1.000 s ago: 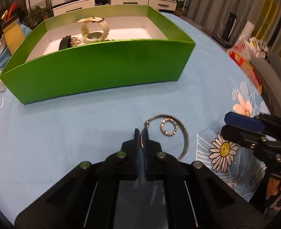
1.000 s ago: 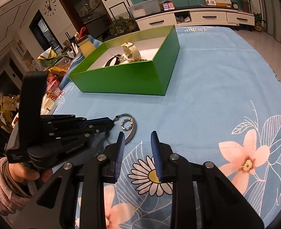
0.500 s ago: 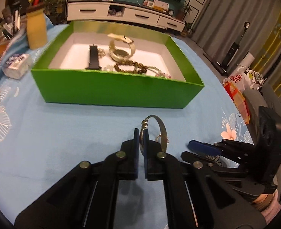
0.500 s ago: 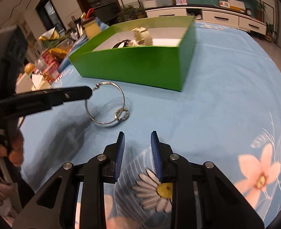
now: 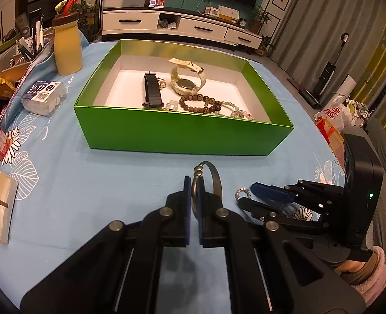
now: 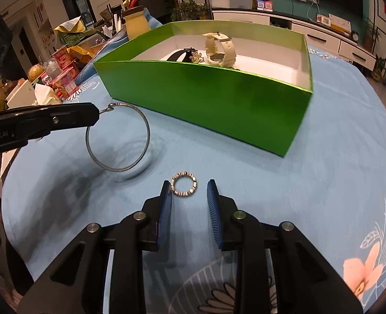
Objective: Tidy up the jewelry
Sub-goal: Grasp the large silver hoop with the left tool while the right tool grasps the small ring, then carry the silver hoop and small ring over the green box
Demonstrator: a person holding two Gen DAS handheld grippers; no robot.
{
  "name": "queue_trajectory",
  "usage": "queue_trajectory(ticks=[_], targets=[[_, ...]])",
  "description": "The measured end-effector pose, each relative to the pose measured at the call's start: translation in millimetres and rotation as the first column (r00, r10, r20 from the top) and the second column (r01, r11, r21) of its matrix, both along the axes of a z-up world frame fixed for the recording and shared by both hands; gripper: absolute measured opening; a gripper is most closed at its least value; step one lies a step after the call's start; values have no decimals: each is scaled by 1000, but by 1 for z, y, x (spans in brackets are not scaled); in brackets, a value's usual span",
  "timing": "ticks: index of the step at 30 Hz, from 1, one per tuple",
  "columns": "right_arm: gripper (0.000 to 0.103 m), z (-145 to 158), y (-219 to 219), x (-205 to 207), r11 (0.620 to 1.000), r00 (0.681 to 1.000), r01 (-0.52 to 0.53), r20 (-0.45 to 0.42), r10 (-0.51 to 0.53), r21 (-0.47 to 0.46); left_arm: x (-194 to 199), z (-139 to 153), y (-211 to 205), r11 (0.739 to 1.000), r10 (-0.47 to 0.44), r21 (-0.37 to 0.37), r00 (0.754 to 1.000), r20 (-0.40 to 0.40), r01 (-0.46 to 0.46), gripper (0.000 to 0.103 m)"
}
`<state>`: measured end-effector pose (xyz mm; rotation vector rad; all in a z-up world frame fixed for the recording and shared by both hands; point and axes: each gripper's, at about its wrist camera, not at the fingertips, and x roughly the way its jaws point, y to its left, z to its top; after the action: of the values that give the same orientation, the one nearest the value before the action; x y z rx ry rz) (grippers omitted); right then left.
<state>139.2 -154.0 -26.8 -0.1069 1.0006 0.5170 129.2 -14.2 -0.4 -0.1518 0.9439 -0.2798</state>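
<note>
Lifted clear of the blue cloth since a moment ago, the silver bangle (image 6: 118, 137) hangs pinched in the clenched left gripper (image 5: 194, 185), ready to carry. Nearer, the right gripper (image 6: 189, 196) stands spread around the small beaded ring (image 6: 183, 184) lying on the cloth, seemingly to grasp it. Beyond sits the green box (image 6: 219, 96) holding watches and beads.

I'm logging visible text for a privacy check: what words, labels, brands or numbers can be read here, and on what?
"RGER ING", partial red letters: white plastic bag at right.
"RobotAI", partly cut off: side of the left gripper.
Label on the clear plastic box: characters too small to read.
Snack packets and papers on the TV cabinet: blurred, unreadable.
</note>
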Motion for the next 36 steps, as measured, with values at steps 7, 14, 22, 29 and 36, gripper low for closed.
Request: queue_trajectory(ticks=[7, 14, 22, 29, 36], targets=[[29, -1, 14, 1, 999, 1000, -26, 17, 26, -21, 0, 2, 2, 1000, 4, -2, 1000, 5, -4, 4], [21, 0, 9, 3, 1000, 1000, -3, 20, 3, 3, -2, 4, 4, 1000, 9, -1, 1000, 13, -8, 4], [21, 23, -1, -4, 999, 998, 17, 68, -19, 31, -4, 10, 5, 1000, 8, -7, 999, 33, -8, 4], [21, 54, -7, -10, 998, 991, 17, 132, -24, 55, -5, 29, 9, 1000, 11, -6, 997, 70, -11, 4], [21, 77, -11, -8, 997, 983, 26, 182, -39, 77, -1, 51, 12, 1000, 15, 9, 993, 116, -17, 4]])
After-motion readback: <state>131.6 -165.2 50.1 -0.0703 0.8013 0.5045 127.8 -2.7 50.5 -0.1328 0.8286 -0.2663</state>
